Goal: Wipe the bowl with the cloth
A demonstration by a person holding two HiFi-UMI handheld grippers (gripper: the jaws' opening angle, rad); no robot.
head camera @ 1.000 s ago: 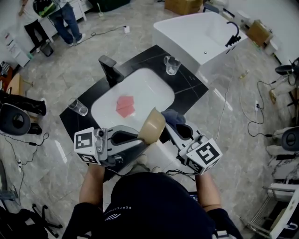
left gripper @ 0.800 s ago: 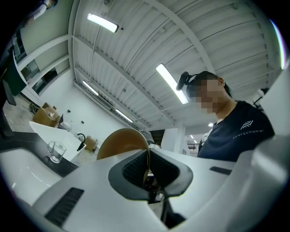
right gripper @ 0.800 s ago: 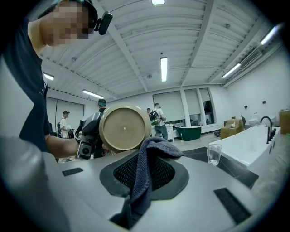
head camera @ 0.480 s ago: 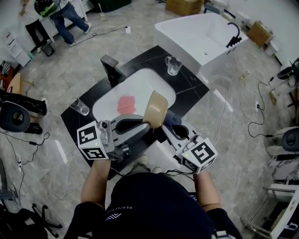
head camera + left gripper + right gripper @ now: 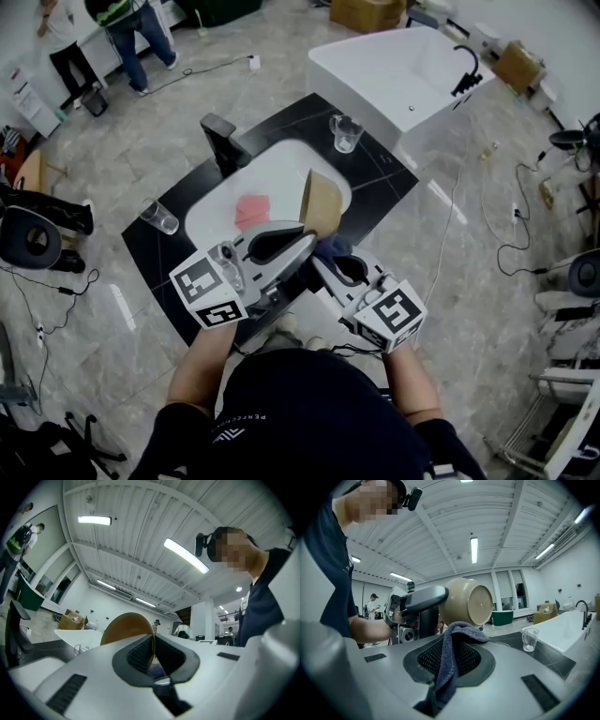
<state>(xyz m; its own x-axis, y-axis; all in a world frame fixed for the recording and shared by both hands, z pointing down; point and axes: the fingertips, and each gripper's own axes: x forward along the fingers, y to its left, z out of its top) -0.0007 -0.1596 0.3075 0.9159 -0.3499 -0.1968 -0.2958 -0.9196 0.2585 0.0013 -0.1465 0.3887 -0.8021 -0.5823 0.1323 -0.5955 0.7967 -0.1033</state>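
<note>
A tan bowl (image 5: 321, 201) hangs tipped on its side over the white sink's front edge, and my left gripper (image 5: 305, 234) is shut on its rim. In the left gripper view the rim (image 5: 151, 649) runs between the dark pads, with the bowl's body (image 5: 126, 626) rising behind. My right gripper (image 5: 328, 261) sits just below and right of the bowl, shut on a dark blue cloth (image 5: 332, 247). In the right gripper view the cloth (image 5: 451, 662) drapes out of the jaws, its top close under the bowl's base (image 5: 468, 601). Whether cloth and bowl touch I cannot tell.
The white sink basin (image 5: 281, 169) in a black counter (image 5: 375, 183) holds a pink pad (image 5: 251, 208). A black faucet (image 5: 222, 139) stands at its back left. One glass (image 5: 345, 131) stands at the back right, another (image 5: 157, 216) at the left. A white tub (image 5: 403, 70) lies beyond.
My left gripper has swung right and farther over the sink with the bowl, which has tipped more onto its side. My right gripper with the cloth has shifted slightly left toward the bowl.
</note>
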